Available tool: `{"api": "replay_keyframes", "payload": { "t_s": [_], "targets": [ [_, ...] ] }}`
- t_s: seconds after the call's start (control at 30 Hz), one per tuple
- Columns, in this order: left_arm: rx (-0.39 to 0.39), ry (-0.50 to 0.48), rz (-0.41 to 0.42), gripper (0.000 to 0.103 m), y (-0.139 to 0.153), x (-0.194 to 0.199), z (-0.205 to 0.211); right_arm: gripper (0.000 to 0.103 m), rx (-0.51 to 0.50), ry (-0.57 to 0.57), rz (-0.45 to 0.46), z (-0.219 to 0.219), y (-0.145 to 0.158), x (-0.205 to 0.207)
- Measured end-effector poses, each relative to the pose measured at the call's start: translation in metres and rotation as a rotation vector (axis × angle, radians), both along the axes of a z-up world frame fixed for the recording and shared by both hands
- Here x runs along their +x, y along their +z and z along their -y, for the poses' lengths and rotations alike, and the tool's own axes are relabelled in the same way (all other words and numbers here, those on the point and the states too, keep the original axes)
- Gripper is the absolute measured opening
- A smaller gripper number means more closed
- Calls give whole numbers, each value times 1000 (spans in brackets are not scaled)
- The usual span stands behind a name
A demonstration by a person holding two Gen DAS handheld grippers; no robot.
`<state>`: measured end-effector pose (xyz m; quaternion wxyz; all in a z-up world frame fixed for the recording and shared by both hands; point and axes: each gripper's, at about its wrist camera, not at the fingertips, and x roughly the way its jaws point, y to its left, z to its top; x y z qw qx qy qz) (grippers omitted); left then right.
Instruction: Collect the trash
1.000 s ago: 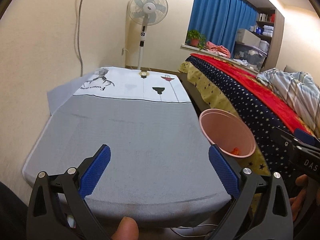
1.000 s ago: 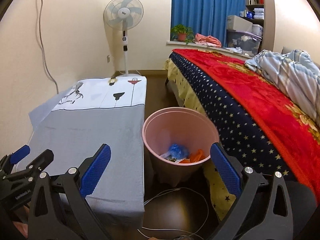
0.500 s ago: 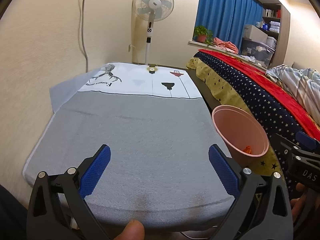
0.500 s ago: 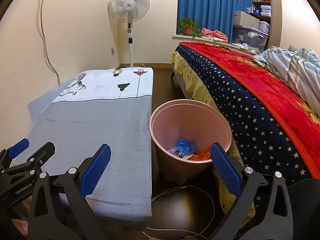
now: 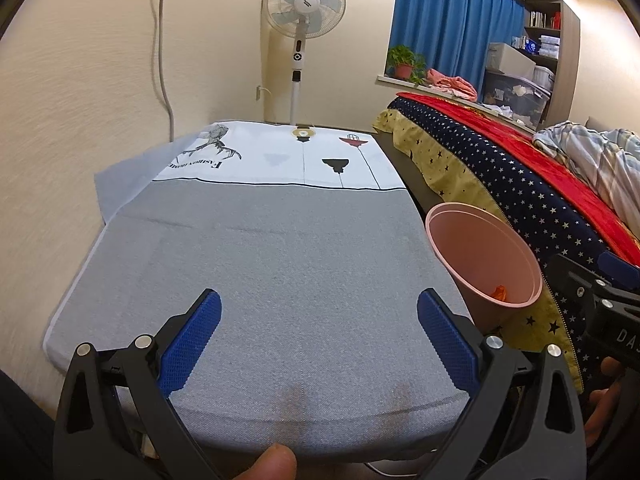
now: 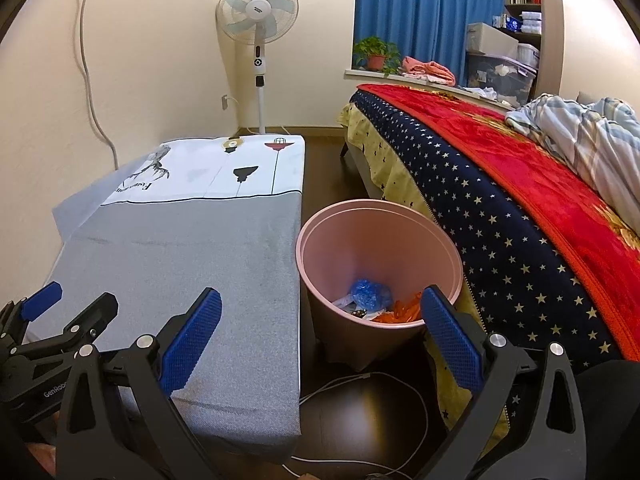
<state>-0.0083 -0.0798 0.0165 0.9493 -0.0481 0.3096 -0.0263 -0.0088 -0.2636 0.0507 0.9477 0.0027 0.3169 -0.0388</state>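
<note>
Both grippers, left (image 5: 319, 330) and right (image 6: 321, 330), are hanging spread and empty while trash (image 6: 370, 300) is lying in the bin (image 6: 440, 256) off the table's (image 6: 180, 260) right edge, risking snagging the floor cable (image 6: 360, 380)

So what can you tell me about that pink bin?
The bin is a round pink bucket, plastic by the look of it, wider at the rim than at the base. It has no lid and stands upright on the dark floor, in the gap between the grey-covered table and the bed. Whether it touches either I cannot tell. Inside at the bottom lie a crumpled blue piece, orange scraps and some white bits. A white cable runs on the floor in front of it.
</note>
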Motion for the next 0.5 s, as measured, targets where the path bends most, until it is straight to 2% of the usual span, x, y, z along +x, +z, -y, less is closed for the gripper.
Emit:
{"api": "replay_keyframes", "payload": {
  "t_s": [0.5],
  "targets": [
    [-7, -5, -3, 95, -1, -1, 0, 98, -4, 2, -3, 1, 0, 1]
  ]
}}
